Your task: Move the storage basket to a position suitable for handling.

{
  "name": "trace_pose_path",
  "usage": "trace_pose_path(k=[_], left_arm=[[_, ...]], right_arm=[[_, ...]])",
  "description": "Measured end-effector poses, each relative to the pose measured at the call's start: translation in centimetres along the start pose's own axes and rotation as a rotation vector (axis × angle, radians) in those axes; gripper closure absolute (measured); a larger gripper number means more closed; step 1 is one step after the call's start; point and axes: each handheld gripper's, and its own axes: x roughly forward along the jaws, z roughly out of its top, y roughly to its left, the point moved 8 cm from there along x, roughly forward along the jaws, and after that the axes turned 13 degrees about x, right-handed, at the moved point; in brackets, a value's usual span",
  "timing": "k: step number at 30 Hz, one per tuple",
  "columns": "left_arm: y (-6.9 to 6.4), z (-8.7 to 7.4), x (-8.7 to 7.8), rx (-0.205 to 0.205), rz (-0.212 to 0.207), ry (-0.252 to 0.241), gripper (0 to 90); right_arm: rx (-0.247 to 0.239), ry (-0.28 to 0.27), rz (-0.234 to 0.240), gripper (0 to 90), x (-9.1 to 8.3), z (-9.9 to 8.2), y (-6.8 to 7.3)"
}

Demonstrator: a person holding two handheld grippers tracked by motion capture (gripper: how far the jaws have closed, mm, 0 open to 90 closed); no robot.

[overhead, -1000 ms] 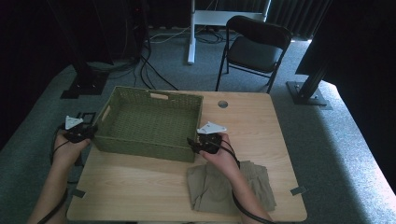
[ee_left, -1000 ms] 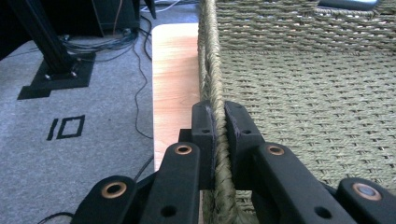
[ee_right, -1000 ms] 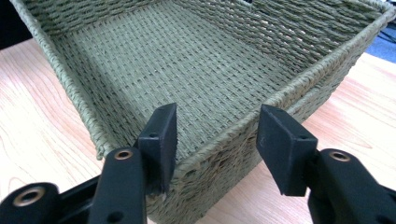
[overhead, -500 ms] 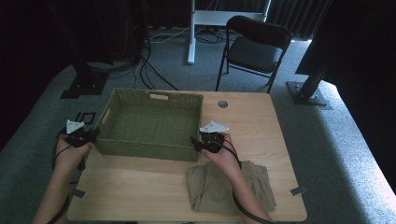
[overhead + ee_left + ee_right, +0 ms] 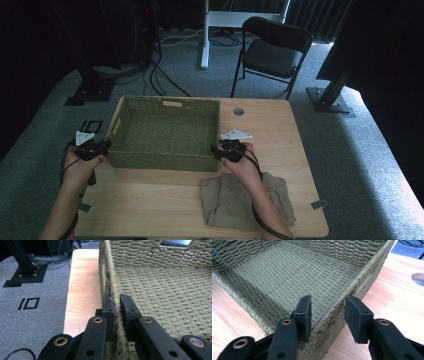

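I am keeping my left tongs clamped on the left wall of the green basket, and the woven rim is sitting tight between the two pads. My right tongs are straddling the basket's right wall; the jaws have just been closing, but a gap is remaining on the outer side. I am judging that soon both sides are held for moving. The folded cloth is lying behind the right tongs.
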Motion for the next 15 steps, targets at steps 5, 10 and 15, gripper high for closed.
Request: trace_pose_path(k=[5, 10, 15], left_arm=[[-0.5, 0.1, 0.1, 0.001, -0.011, -0.003, 83.8], [-0.9, 0.2, 0.0, 0.016, -0.014, 0.004, 83.7], [-1.7, 0.3, 0.2, 0.009, -0.030, -0.001, 83.3]], right_arm=[[0.005, -0.003, -0.027, 59.3, -0.1, 0.1, -0.4], [-0.005, -0.004, -0.052, 60.4, -0.3, 0.0, -0.6], [0.002, -0.014, -0.071, 61.4, -0.8, -0.1, -1.3]])
